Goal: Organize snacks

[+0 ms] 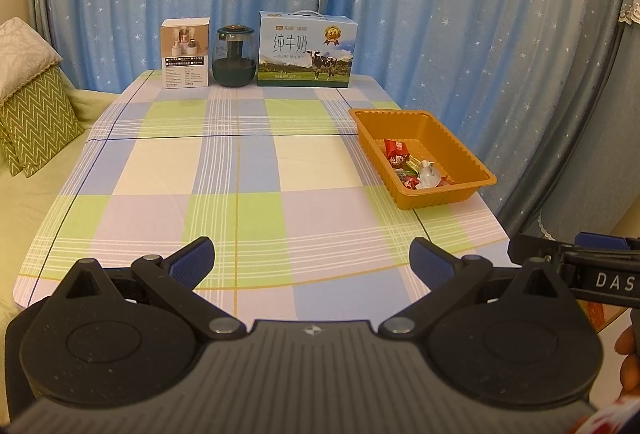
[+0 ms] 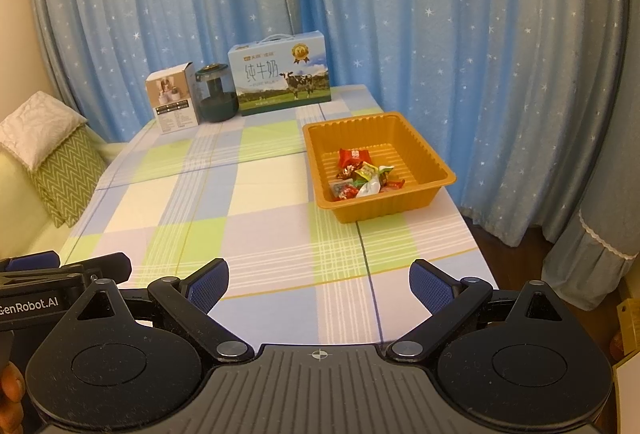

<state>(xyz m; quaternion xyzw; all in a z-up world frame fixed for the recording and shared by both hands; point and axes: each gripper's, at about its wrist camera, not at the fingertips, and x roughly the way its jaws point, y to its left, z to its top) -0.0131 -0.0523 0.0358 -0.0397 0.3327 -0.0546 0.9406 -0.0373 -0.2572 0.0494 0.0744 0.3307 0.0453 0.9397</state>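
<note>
Snacks (image 2: 366, 173): a small heap of wrapped candies, mostly red wrappers with one green-yellow and one white, crinkly and loose, piled toward the near end of the orange tray (image 2: 424, 149). Tray has ribbed walls and sits on the right side of the counter (image 2: 260, 218), near its right edge. No snack shows loose on the checked cloth, so the sorting looks done or close to it; that's a guess from the bare cloth. Left gripper (image 1: 312, 260) hangs low over the near edge of the counter, fingers (image 1: 192, 258) wide apart, nothing between them. Right gripper (image 2: 319, 284) same pose just beside it, fingers (image 2: 208, 284) spread, empty. Both well apart from the tray, likely parked at rest. Milk carton (image 1: 306, 49), dark jar (image 1: 235, 55) and small white box (image 1: 185, 51) stand in a row at the far edge against the curtain (image 1: 440, 13), likely kept out of the work area.
</note>
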